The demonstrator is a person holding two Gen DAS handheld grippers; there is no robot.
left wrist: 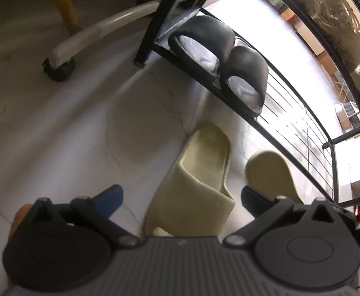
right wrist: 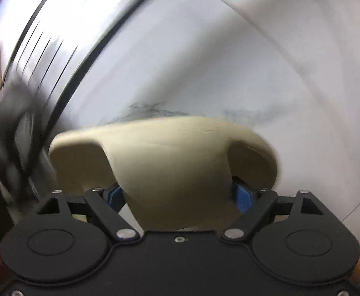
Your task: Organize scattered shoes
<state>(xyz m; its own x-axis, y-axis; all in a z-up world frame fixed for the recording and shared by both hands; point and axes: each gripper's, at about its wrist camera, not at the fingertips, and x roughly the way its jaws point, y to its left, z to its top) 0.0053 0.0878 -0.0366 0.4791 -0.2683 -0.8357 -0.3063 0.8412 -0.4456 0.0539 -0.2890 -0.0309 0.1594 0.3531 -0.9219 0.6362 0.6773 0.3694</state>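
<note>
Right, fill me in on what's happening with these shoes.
A person is tidying slippers with a handheld gripper in each hand. The right gripper has its fingers closed on a cream slipper, carried above the pale floor beside the black shoe rack; the view is motion-blurred. The left gripper is open over a second cream slipper on the floor. A pair of black slippers already sits on the rack's lower shelf.

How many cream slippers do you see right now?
2. One cream slipper lies on the floor between the open left tool fingers; the other is clamped in the right tool.
</note>
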